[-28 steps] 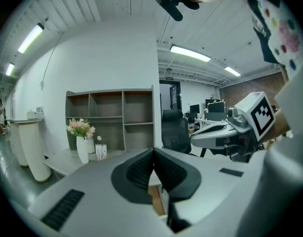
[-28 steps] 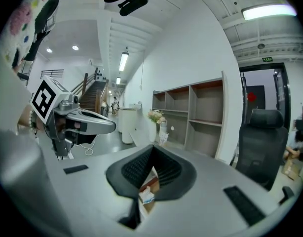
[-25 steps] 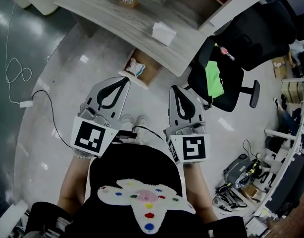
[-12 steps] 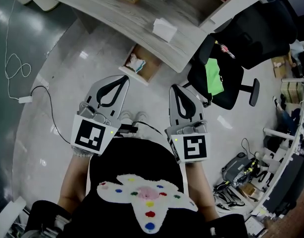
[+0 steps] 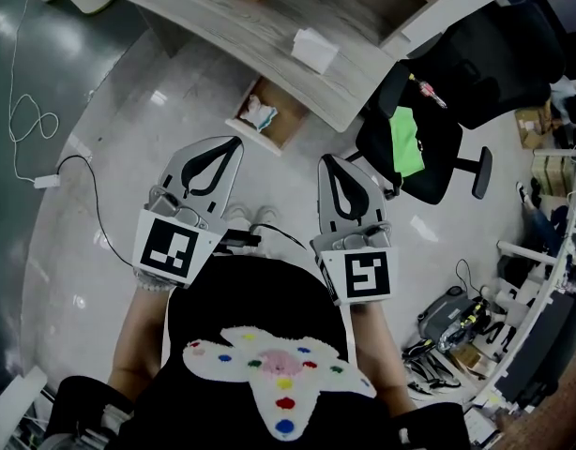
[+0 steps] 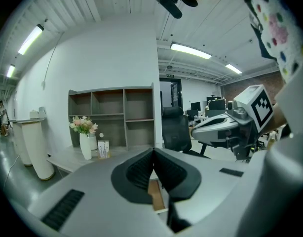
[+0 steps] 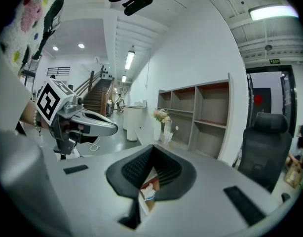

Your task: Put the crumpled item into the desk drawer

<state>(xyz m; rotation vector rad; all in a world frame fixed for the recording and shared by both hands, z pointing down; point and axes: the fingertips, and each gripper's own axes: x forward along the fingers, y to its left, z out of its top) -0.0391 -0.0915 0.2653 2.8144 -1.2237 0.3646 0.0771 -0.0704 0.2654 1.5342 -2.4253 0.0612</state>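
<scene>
Your left gripper [image 6: 153, 154] has its jaws pressed fully together with nothing between them, and your right gripper [image 7: 152, 152] is the same. Ahead of both, well apart from them, the crumpled item [image 5: 260, 115] lies inside the open drawer [image 5: 286, 127], which sticks out below the front edge of the surface [image 5: 269, 36].
</scene>
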